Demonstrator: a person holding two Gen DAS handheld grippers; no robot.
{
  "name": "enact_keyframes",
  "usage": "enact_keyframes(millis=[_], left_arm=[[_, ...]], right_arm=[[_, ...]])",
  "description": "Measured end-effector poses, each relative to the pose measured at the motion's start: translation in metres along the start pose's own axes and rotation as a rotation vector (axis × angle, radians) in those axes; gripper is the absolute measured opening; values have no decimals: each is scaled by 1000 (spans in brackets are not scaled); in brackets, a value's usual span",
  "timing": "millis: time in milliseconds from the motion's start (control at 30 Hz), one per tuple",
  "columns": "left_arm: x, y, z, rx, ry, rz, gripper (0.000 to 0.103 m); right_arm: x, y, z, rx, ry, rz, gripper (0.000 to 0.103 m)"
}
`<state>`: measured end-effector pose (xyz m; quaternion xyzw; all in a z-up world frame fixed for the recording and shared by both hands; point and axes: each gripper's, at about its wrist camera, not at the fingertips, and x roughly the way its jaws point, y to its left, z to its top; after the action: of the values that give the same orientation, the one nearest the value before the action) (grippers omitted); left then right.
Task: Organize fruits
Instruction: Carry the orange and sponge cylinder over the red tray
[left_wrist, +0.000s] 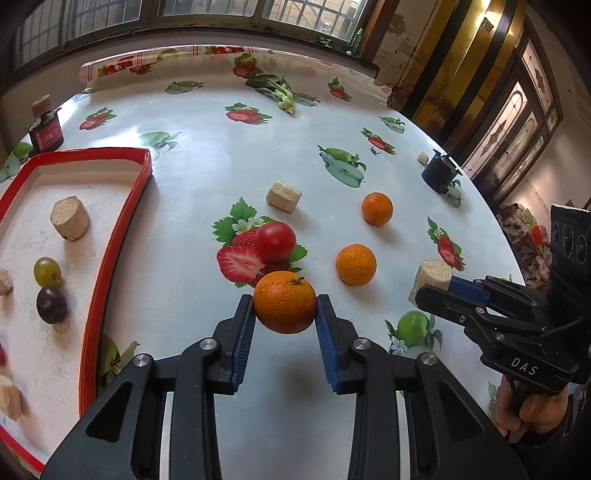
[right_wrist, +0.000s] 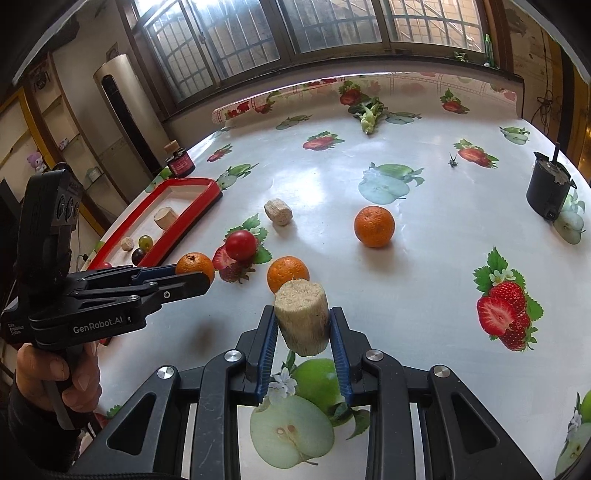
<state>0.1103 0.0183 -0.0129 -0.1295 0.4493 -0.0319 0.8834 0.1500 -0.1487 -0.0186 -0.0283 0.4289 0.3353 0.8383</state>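
Left gripper (left_wrist: 285, 314) clamped an orange (left_wrist: 285, 302) at lower center; right gripper (right_wrist: 303, 332) clamped a cork (right_wrist: 302, 317), red tray (left_wrist: 122, 236) at left.

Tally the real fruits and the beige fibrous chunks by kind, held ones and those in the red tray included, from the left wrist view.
Oranges: 3
Red tomato: 1
Grapes: 2
Beige chunks: 5
Total: 11

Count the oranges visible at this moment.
3: one orange gripped by the left gripper; one on the table just beyond, right; one farther back. None seen in the red tray, though its near end is cropped.
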Motion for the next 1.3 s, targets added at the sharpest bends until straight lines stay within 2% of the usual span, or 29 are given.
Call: enact_keyframes(millis=[633,1300], left_arm=[[-52,53,-9,-67,-92,137,30],[-80,108,-13,-142,-135,209,30]], right_arm=[[22,70,28,-127,2,83,29],[52,133,53,-230,12,145,29]])
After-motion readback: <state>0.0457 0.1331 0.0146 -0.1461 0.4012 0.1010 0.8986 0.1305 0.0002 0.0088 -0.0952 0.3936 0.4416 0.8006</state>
